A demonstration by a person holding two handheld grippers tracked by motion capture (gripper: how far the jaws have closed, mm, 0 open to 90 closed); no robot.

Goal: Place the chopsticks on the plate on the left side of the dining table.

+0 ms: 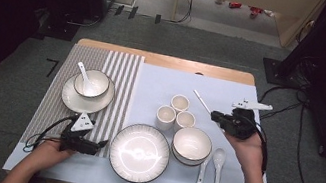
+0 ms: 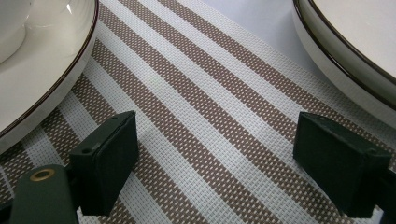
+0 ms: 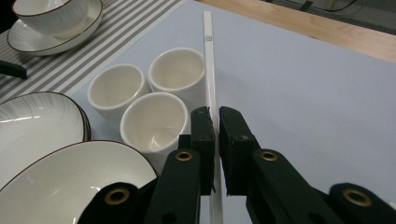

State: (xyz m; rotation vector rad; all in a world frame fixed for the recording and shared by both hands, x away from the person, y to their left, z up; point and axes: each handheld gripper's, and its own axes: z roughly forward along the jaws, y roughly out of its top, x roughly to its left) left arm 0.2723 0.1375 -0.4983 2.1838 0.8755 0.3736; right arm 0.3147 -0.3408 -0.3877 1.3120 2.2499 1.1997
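My right gripper (image 1: pixel 215 115) (image 3: pixel 216 123) is shut on a thin white chopstick (image 1: pixel 202 101) (image 3: pixel 208 60), which runs out from between the jaws past three white cups (image 1: pixel 176 113) (image 3: pixel 152 93). The stick's far end points toward the table's back edge. My left gripper (image 1: pixel 103 144) (image 2: pixel 215 158) stands open low over the brown-and-white striped placemat (image 1: pixel 53 97) (image 2: pixel 210 107), with nothing between its pads. It sits between the saucer (image 2: pixel 37 70) on one side and the large plate (image 1: pixel 139 152) (image 2: pixel 345 56) on the other.
A bowl with a spoon in it (image 1: pixel 91 83) rests on a saucer at the left. Another bowl (image 1: pixel 191 144) sits right of the large plate, with two white spoons (image 1: pixel 218 162) beside it. A pale blue mat (image 1: pixel 232 91) covers the right half of the wooden table.
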